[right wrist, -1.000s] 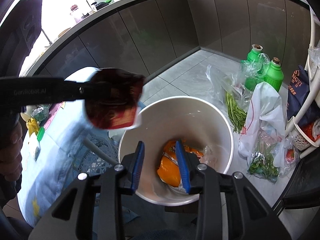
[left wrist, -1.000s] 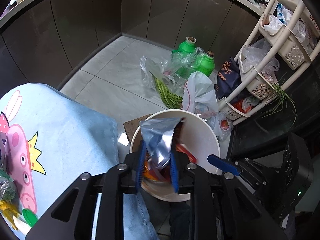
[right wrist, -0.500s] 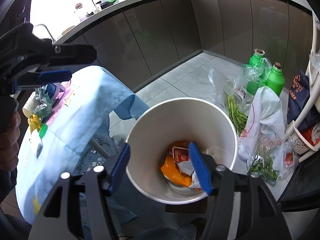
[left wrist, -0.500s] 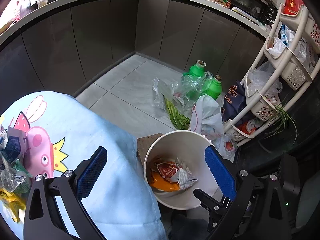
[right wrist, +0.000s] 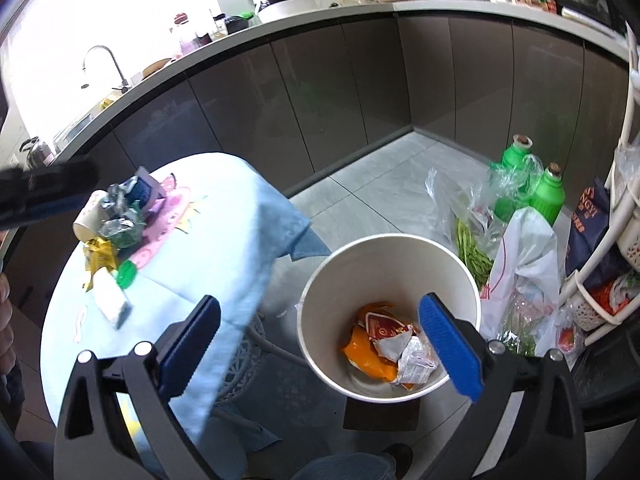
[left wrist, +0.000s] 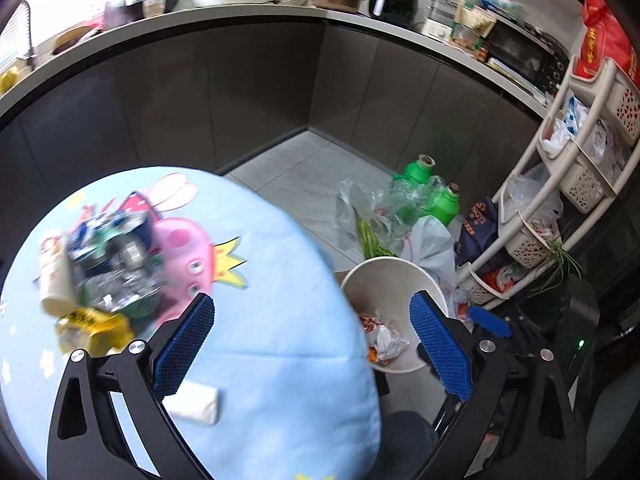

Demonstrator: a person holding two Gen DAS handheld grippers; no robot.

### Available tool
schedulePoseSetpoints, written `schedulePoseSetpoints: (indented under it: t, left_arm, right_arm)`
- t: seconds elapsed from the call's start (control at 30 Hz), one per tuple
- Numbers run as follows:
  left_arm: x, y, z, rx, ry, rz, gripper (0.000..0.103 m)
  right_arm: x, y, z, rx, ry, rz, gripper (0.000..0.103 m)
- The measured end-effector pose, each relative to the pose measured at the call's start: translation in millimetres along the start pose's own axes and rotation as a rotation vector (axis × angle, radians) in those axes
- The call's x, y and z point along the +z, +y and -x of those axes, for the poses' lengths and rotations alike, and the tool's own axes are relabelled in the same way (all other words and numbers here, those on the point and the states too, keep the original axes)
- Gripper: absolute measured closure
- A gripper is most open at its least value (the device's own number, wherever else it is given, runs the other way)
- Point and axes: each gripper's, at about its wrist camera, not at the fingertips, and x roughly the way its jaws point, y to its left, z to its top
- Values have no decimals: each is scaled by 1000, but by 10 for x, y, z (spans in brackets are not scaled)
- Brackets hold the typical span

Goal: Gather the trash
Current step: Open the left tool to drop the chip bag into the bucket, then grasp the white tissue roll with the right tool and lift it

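Note:
A white bin [right wrist: 390, 264] stands on the floor beside a round table with a light blue cloth [right wrist: 224, 240]. Orange and silver wrappers [right wrist: 390, 344] lie in its bottom; the bin also shows in the left wrist view [left wrist: 390, 276]. A pile of trash [left wrist: 100, 264] lies on the table: a paper cup, crumpled foil, a yellow wrapper, a white packet [left wrist: 194, 402]. The same pile [right wrist: 116, 216] shows in the right wrist view. My left gripper [left wrist: 312, 350] is open and empty above the table edge. My right gripper [right wrist: 320, 346] is open and empty above the bin.
Two green bottles [right wrist: 532, 176], plastic bags and green beans [right wrist: 472, 248] lie on the floor behind the bin. A white basket rack [left wrist: 568, 184] stands at the right. Dark cabinets [right wrist: 360, 92] under a counter run along the back.
My left gripper let go of a foil wrapper over the bin, opened wide and swung left toward the table. My right gripper opened wide and dropped its wrapper into the bin.

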Motion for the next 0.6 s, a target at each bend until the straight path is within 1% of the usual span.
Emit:
schedulePoseSetpoints:
  t: [0.2, 0.3, 0.43, 0.5, 0.6]
  left_arm:
    - [-298, 525, 443, 41, -20, 91, 9]
    - [-507, 828, 641, 76, -25, 136, 9]
    - [-816, 1268, 839, 132, -9, 204, 9]
    - [-970, 1472, 928, 151, -4, 246, 9]
    - [-1182, 1736, 1022, 168, 7, 295, 9]
  right_arm:
    - [36, 420, 180, 27, -16, 57, 4]
    - [44, 626, 263, 49, -28, 85, 4]
    - [48, 931, 319, 94, -41, 123, 4]
    - [48, 1154, 310, 147, -47, 159, 3]
    - [39, 1473, 231, 171, -8, 221, 3]
